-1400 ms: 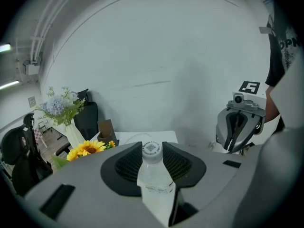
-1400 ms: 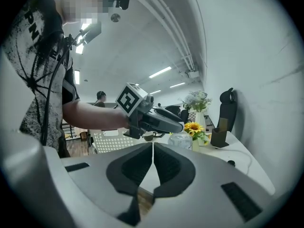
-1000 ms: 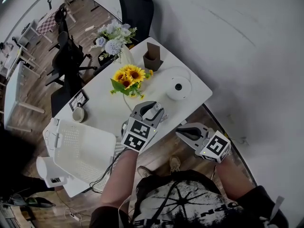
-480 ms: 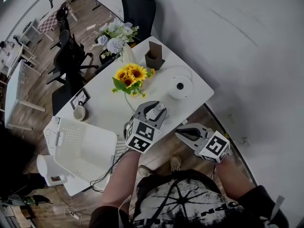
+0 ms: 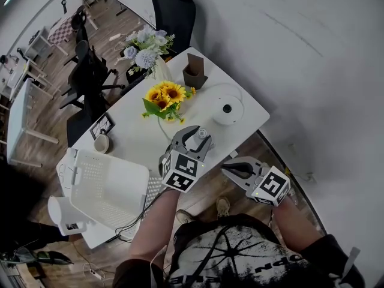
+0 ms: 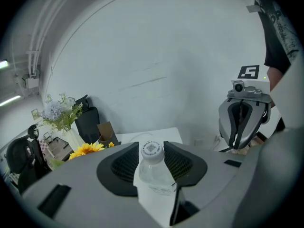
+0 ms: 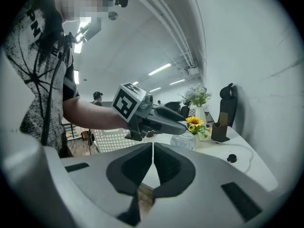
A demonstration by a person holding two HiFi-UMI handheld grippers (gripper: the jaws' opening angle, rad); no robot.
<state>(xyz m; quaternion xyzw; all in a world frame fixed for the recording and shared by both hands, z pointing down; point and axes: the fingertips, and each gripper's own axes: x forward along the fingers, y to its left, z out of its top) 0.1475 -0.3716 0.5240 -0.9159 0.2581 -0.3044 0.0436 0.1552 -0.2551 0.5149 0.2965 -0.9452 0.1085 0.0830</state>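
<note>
Gripping the clear bottle [image 6: 152, 171] by its neck, the left gripper [image 5: 193, 135] holds it roughly upright, cap up, above the white table's [image 5: 135, 143] near edge; the right gripper [image 5: 228, 168], jaws pressed together on nothing, hangs just to its right, off the table

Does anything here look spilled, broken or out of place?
Nothing stands out. The left claw grips a clear bottle with its white cap on, and the right claw is closed on nothing. On the table the sunflowers and the pale bouquet stand upright, with no spill that I can see.
</note>
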